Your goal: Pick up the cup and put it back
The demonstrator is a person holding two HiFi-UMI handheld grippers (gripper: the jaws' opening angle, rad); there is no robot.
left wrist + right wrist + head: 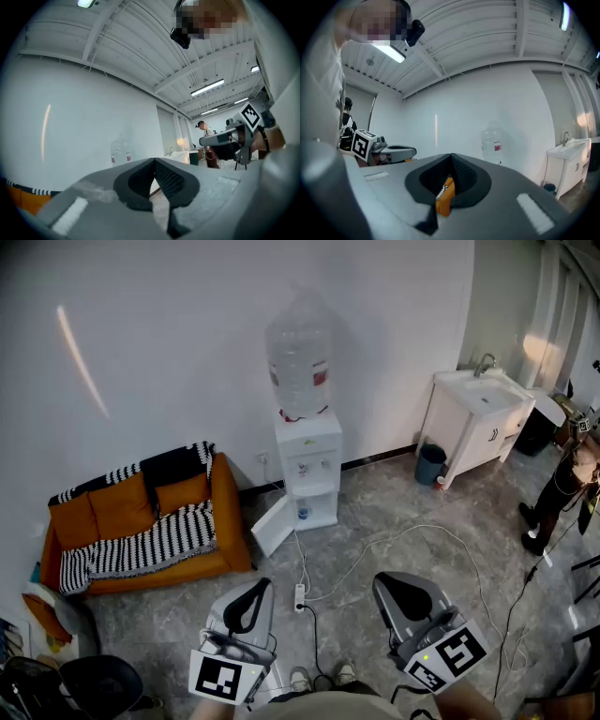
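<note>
A white water dispenser [307, 465] with a big clear bottle [300, 357] stands against the far wall. Its lower cabinet door [272, 526] hangs open, and a small blue-and-white thing [302, 512], perhaps the cup, sits inside. My left gripper [261, 585] and right gripper [382, 579] are held low in front of me, well short of the dispenser. In the left gripper view the left gripper [153, 161] has its jaws together with nothing between them. In the right gripper view the right gripper [451, 157] is shut too, and only the orange sofa shows through the gap behind the pads.
An orange sofa [141, 521] with a striped blanket stands left of the dispenser. A white sink cabinet [473, 423] and a blue bin [430, 465] are at the right. A power strip [300, 596] and cables lie on the floor. A person [553, 502] stands far right.
</note>
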